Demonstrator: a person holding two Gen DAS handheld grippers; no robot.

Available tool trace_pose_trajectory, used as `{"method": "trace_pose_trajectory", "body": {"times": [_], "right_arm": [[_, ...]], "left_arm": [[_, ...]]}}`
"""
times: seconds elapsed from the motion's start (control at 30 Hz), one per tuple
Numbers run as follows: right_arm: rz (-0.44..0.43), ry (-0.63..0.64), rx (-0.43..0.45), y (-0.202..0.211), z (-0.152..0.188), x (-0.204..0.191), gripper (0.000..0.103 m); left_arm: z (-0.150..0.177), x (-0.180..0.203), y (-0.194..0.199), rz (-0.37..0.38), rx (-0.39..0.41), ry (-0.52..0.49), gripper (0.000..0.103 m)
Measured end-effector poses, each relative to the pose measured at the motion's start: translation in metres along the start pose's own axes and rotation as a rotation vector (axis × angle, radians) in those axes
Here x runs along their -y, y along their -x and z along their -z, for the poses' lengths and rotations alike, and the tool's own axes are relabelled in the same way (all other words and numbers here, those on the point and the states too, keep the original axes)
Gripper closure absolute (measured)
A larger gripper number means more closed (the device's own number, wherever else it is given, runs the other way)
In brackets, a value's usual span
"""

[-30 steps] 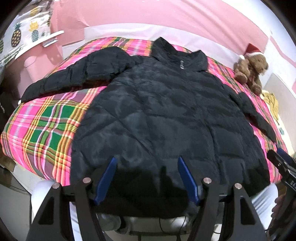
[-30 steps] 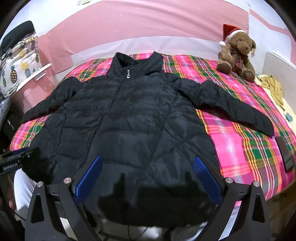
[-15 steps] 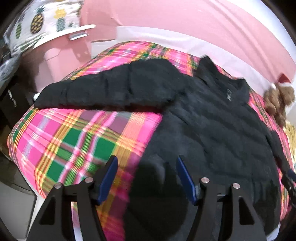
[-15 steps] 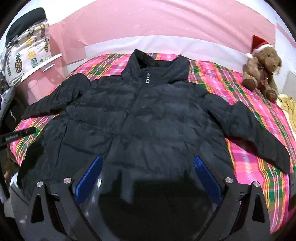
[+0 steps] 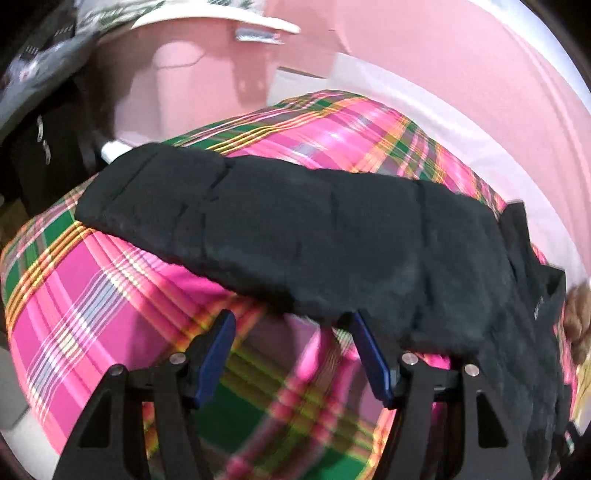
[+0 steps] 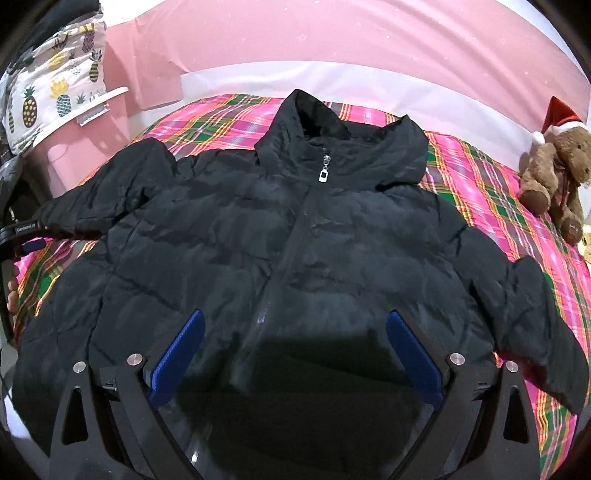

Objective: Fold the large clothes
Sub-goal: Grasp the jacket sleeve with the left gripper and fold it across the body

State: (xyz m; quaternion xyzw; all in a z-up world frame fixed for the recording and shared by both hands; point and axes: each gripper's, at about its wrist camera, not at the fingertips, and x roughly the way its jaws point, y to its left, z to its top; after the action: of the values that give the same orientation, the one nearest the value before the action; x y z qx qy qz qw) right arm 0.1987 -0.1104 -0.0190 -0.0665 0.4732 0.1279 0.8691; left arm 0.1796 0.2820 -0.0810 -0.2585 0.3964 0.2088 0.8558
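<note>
While both sets of jaws stand wide and hold nothing, the left gripper (image 5: 291, 332) hangs just short of the near edge of the jacket's left sleeve (image 5: 280, 236), and the right gripper (image 6: 295, 354) hovers over the lower front of the black puffer jacket (image 6: 288, 258). That jacket lies face up and spread flat on the plaid bedspread (image 6: 480, 184), collar toward the pink wall (image 6: 332, 33), zipper closed, both sleeves stretched out to the sides. Folding looks barely begun: the first sleeve fold seems in hand, and the next move likely calls for the left jaws to close on the sleeve and carry it across the chest. A teddy bear (image 6: 557, 166) sits beyond the jacket's right sleeve. Small print on the left gripper's body, seen from the right wrist, is too small to read surely.
</note>
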Motion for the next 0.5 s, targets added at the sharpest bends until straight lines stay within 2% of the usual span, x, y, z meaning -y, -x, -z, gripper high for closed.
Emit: {"method": "trace_pose_trajectory", "body": {"times": [0.17, 0.27, 0.33, 0.37, 0.43, 0.5], "right_arm": [[-0.002, 0.002, -0.025, -0.015, 0.0, 0.0, 0.004], [0.009, -0.006, -0.033, -0.018, 0.003, 0.004, 0.004], [0.02, -0.017, -0.037, -0.018, 0.006, 0.009, 0.004], [0.023, -0.021, -0.039, -0.018, 0.007, 0.011, 0.004], [0.034, -0.024, -0.048, -0.019, 0.01, 0.015, 0.004], [0.048, -0.016, -0.055, -0.019, 0.011, 0.019, 0.004]], "left_arm": [[-0.011, -0.016, -0.02, -0.01, 0.019, 0.052, 0.036], [-0.019, -0.018, -0.027, -0.035, 0.05, 0.038, 0.037], [-0.023, -0.019, -0.032, -0.058, 0.074, 0.035, 0.046], [-0.024, -0.019, -0.034, -0.062, 0.089, 0.028, 0.053], [-0.026, -0.015, -0.034, -0.069, 0.103, 0.014, 0.075], [-0.029, -0.007, -0.028, -0.086, 0.129, -0.023, 0.086]]}}
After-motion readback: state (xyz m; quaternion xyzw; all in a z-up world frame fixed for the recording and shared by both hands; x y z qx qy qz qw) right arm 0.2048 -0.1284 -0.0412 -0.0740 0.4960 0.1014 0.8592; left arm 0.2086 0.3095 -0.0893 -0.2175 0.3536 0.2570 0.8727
